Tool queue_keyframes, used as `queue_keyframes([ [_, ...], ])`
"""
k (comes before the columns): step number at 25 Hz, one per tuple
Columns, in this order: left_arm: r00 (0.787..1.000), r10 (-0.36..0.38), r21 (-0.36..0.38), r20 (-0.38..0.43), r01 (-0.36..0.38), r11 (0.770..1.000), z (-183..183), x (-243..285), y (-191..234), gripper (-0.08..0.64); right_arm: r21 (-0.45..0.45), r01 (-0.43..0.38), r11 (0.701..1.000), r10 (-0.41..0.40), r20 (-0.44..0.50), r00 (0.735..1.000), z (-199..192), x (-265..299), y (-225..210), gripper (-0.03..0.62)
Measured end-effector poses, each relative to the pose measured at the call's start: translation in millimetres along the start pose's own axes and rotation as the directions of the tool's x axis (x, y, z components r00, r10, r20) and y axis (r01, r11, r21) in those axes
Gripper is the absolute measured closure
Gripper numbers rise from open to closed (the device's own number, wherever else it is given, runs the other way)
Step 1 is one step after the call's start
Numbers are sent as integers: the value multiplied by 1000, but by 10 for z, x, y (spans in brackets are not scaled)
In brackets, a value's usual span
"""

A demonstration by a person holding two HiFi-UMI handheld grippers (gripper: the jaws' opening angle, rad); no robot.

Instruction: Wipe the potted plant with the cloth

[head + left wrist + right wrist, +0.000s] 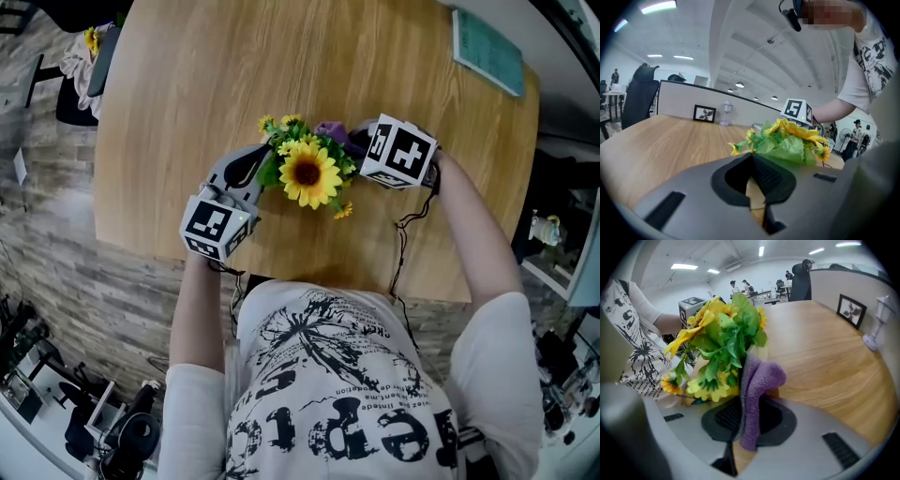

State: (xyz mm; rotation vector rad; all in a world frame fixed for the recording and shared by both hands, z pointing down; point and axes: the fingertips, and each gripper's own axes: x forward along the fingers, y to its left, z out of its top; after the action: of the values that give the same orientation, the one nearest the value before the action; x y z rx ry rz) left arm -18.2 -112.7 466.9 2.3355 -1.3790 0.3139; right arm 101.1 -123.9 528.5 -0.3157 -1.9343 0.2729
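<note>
The potted plant (307, 174), a bunch of yellow sunflowers and green leaves, stands near the front of the wooden table (187, 94). My left gripper (265, 161) comes in from the plant's left. Its jaws are shut, with the tips right at the green leaves (787, 149); I cannot tell whether a leaf is pinched. My right gripper (352, 139) is at the plant's right side, shut on a purple cloth (758, 380). The cloth (330, 129) folds up against the leaves (731, 345). The pot itself is hidden under the foliage.
A teal pad (487, 52) lies at the table's far right corner. A small picture frame (704, 113) and a white lamp-like ornament (724, 114) stand by a partition at the table's far edge. A black cable (405, 242) trails over the near edge.
</note>
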Motion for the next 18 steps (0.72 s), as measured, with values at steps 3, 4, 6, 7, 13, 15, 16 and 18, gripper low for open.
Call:
queue_keyframes([
  [3, 1000, -7, 9, -20, 7, 1000, -1, 7, -5, 557, 51, 25, 998, -24, -13, 1000, -90, -47, 13, 522],
  [4, 1000, -10, 1, -24, 10, 1000, -5, 9, -8, 557, 70, 51, 996, -50, -20, 999, -126, -76, -10, 522],
  [6, 1000, -8, -16, -30, 8, 1000, -11, 1, -2, 558, 106, 137, 985, -135, -30, 990, -181, -160, -109, 522],
  [7, 999, 0, -14, -34, 0, 1000, -17, -5, 5, 557, 125, 193, 973, -191, -29, 981, -195, -218, -184, 522],
  [13, 996, 87, 10, 2, -87, 996, 69, -105, 86, 557, 284, 485, 827, -528, 98, 843, -34, -788, -574, 520],
  [15, 994, 98, 11, 38, -99, 995, 221, -181, 114, 557, 325, 529, 784, -597, 159, 786, 118, -1012, -590, 520],
  [16, 994, 97, 25, 51, -98, 995, 300, -220, 125, 557, 341, 541, 769, -620, 189, 762, 210, -1108, -570, 520],
  [18, 994, 82, 61, 71, -86, 994, 456, -286, 155, 557, 370, 548, 750, -648, 246, 721, 418, -1260, -490, 520],
])
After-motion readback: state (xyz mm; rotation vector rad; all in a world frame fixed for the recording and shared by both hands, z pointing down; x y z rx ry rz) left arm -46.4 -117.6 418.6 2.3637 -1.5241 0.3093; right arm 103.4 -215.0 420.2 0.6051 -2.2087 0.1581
